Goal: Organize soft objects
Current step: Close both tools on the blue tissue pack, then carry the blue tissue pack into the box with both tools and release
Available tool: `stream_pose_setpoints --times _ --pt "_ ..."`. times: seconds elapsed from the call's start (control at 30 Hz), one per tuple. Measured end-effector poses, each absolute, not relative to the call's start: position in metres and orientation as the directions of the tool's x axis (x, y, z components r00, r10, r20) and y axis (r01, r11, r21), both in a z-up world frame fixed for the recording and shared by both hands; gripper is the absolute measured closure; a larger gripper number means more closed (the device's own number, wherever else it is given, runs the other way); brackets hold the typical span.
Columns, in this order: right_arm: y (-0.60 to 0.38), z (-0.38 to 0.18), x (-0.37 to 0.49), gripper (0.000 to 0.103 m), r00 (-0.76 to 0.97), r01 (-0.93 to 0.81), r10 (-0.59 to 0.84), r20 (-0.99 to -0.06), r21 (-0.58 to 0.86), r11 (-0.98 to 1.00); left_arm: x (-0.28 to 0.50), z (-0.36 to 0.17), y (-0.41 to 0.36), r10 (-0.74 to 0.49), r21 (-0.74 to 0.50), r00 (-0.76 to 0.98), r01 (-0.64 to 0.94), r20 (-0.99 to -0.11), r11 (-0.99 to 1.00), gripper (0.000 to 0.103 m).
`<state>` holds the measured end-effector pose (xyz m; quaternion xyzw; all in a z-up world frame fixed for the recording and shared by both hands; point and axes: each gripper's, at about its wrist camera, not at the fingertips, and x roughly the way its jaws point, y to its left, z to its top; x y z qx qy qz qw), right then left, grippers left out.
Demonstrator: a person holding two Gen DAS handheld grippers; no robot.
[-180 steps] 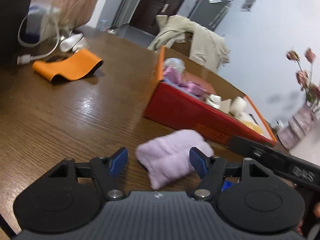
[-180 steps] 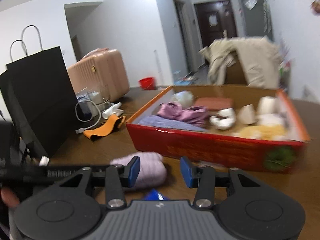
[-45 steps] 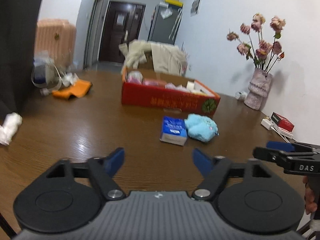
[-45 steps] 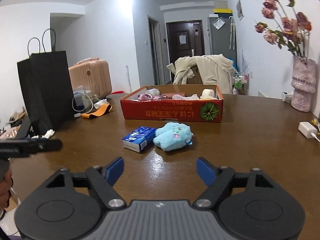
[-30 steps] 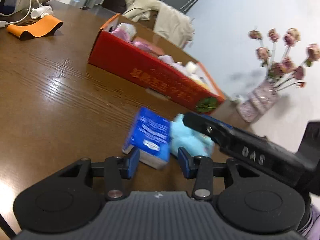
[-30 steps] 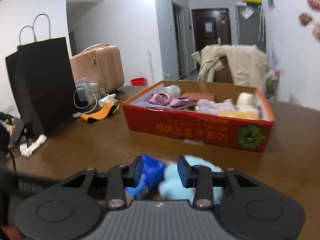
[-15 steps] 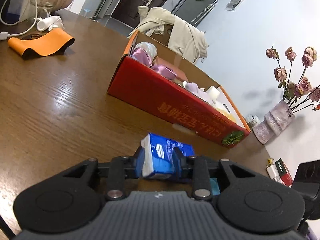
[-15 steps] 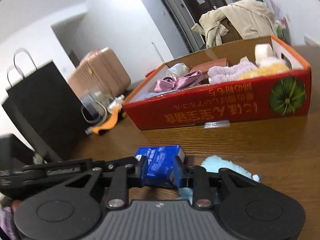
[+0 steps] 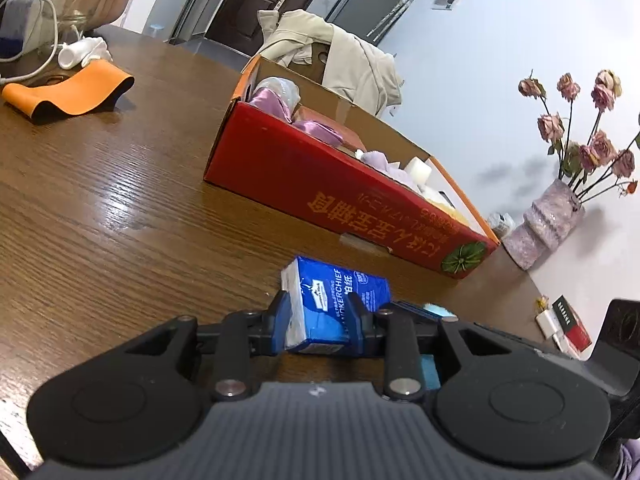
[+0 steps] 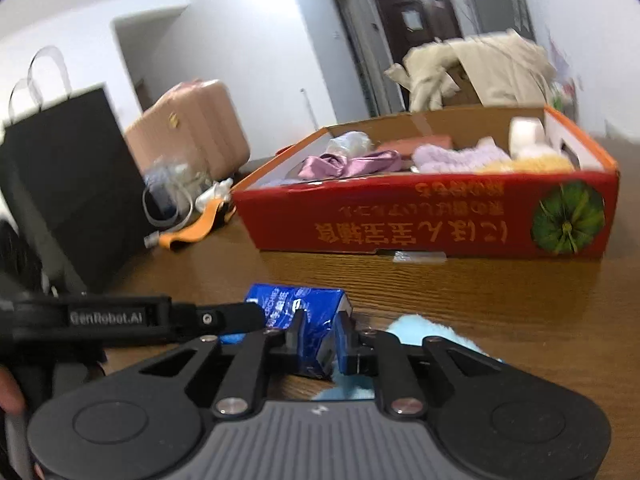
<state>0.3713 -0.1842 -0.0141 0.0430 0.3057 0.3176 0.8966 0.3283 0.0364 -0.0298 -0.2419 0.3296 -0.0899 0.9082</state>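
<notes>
Left tool (image 9: 318, 314): pinching the blue handkerchief pack (image 9: 340, 292) across its near end, one pad on each long side; its jaws have just been closing, with the pack between them.
Right tool (image 10: 319, 332): nearly pressed together on the pack's near corner, which is dented between the pads; its jaws have just been closing too, with that corner between them.
Handkerchief pack: near the middle of the desk (image 9: 100, 220), in front of the red box, its far end pointing at the box. Whether it rests on the wood or is lifted I cannot tell.
Light blue plush toy (image 10: 424, 332): just right of the pack, on the desk, partly hidden under the right tool.
Red cardboard box (image 9: 320, 184): farther back, well apart from the pack, open on top and holding lilac and purple cloth, a yellow fluffy piece and a white roll.
Orange strap (image 9: 72, 92): far left on the desk, beside white cables.
Vase of dried roses (image 9: 548, 224): far right, past the box's right corner.
Black paper bag (image 10: 76, 184): upright at the left edge of the desk.
Beige coat (image 9: 340, 60): draped over a chair behind the box.
</notes>
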Motion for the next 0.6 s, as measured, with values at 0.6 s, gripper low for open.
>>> stream_pose_setpoints --times 0.6 --pt "-0.178 -0.015 0.370 0.072 0.589 -0.567 0.609 -0.531 0.265 0.780 0.323 -0.031 0.035 -0.322 -0.482 0.766 0.019 -0.556 0.876 0.071"
